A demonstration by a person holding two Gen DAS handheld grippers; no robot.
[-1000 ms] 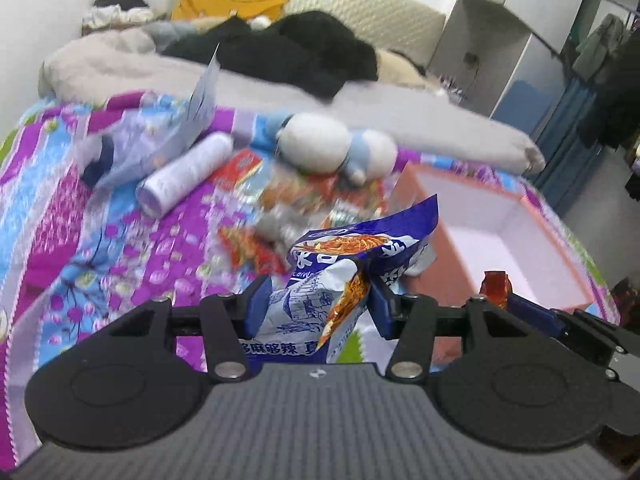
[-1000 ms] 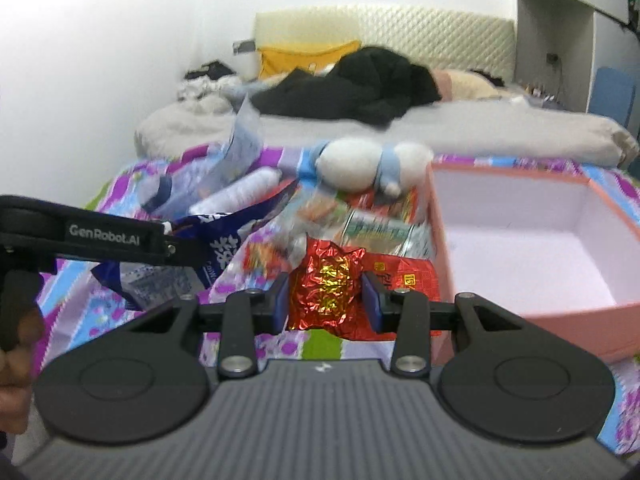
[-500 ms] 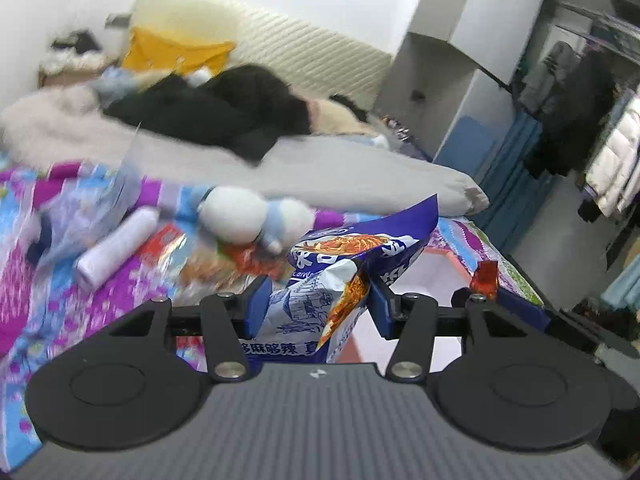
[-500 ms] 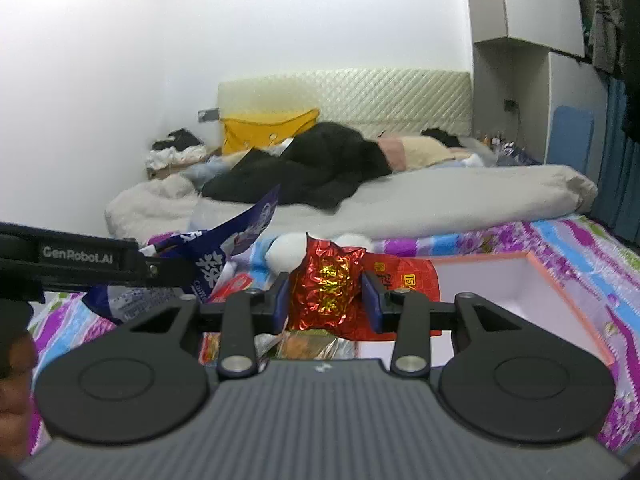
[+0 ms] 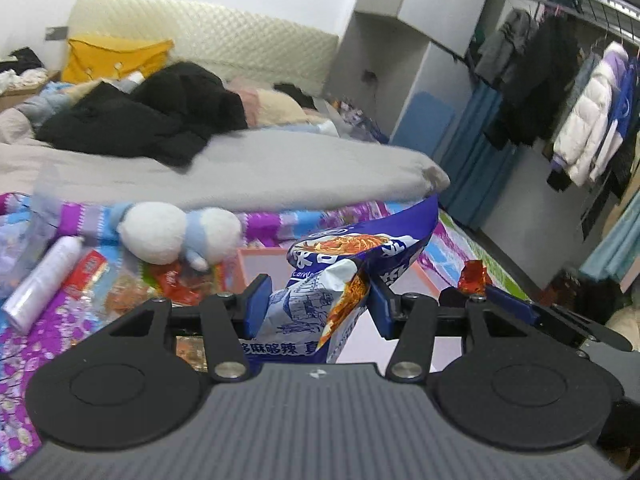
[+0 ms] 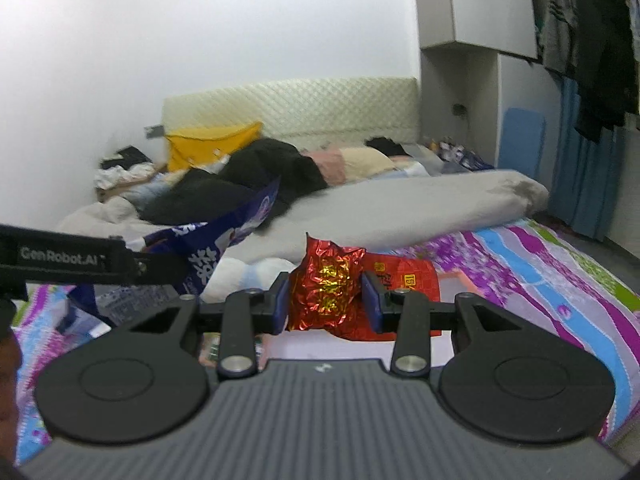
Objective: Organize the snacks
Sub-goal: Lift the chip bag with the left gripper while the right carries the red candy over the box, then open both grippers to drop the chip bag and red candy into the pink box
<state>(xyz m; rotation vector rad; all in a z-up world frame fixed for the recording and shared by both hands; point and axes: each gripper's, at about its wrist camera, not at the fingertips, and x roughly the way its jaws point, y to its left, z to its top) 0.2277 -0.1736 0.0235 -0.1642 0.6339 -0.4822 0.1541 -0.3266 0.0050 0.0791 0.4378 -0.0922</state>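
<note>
A purple-and-white snack bag [image 5: 340, 280] printed with a noodle picture is standing crumpled and upright, its torn top edge flaring to the right. The left hand-held gripper [image 5: 318, 306] is pinching it about half open, both blue pads pressing into its sides, and is carrying it in the air in front of the pink box [image 5: 256, 264] on the bed. The box's rim is showing just behind the bag.

A red foil packet [image 6: 326, 290] with gold print, wrinkled and shiny, is sitting between the pads of the right hand-held gripper [image 6: 326, 306], whose jaws are clamping it at a narrower gap. A flat red pouch [image 6: 404, 280] is showing right behind it; whether it is also being gripped cannot be told.

Two hand-held grippers are showing, each holding one snack. On the patterned bedspread [image 5: 48, 320] to the left, one white cylinder bottle [image 5: 44, 280] is lying on its side beside one white-and-blue plush toy [image 5: 176, 236], with a loose heap of small red and orange snack packets [image 5: 160, 284] below the toy, too blurred to count.
</note>
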